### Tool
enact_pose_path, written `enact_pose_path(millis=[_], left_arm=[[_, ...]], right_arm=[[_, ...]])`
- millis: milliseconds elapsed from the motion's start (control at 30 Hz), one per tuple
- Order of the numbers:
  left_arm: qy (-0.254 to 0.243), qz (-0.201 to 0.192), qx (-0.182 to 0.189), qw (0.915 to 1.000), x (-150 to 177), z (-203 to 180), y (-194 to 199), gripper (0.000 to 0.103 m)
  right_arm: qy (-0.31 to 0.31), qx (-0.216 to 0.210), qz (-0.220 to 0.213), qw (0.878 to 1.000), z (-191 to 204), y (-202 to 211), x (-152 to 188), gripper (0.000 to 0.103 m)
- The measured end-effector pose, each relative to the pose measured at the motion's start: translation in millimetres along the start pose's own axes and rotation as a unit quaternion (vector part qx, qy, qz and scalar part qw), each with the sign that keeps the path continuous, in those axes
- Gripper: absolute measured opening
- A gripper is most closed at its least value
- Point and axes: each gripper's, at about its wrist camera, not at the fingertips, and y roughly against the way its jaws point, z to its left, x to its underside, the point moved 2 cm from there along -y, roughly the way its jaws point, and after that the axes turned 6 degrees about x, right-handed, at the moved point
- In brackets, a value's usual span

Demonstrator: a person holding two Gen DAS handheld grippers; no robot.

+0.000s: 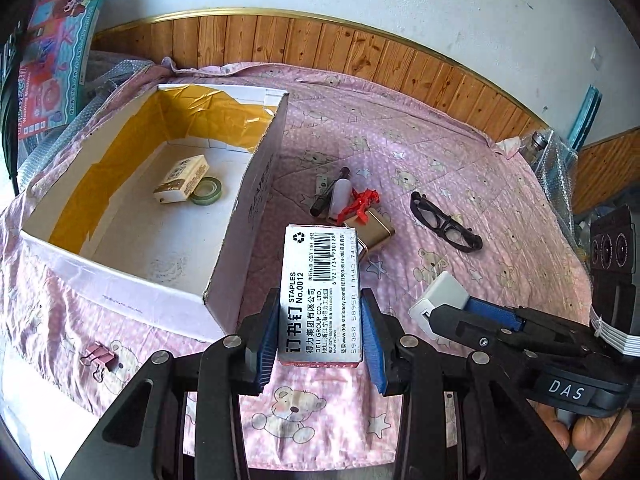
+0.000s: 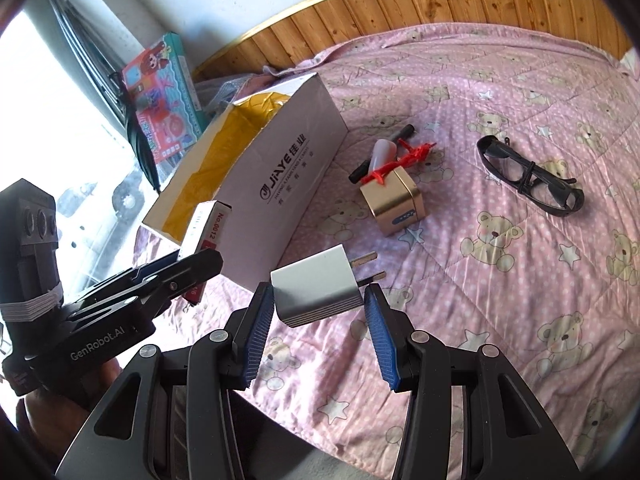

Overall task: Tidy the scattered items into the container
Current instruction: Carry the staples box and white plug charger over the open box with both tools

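The staple box (image 1: 321,294) is clamped lengthwise in the left gripper (image 1: 323,334), with the open cardboard box (image 1: 248,196) lying at ten o'clock, nearer this hand; the charger (image 2: 316,290) is clamped in the right gripper (image 2: 320,330), the cardboard box at eleven o'clock.

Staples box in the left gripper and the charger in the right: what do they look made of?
The staples box looks like thin printed cardboard, matte grey with a barcode and a folded end flap. The charger looks like smooth white moulded plastic, slightly glossy, with two flat metal prongs. The left gripper and the right gripper each clamp theirs between ribbed blue pads, probably rubber.
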Motion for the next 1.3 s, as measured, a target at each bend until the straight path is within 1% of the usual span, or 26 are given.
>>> enact_pose_path(millis=[267,633,933,1300], left_arm=[[0.005,-0.024,0.007,0.9997,2,3,27,0.039],[0.012,-0.057,0.014,0.9982,2,9,59,0.039],[0.028,-0.083,0.018,0.9960,-1,26,83,0.039],[0.055,-0.099,0.018,0.9934,-6,54,97,0.039]], right_arm=[[0.019,-0.001,-0.011,1.000,24,18,6,0.049],[0.051,-0.002,-0.025,0.998,59,35,6,0.049],[0.077,-0.006,-0.034,0.996,88,45,1,0.049],[0.102,-0.006,-0.033,0.994,114,41,-9,0.049]])
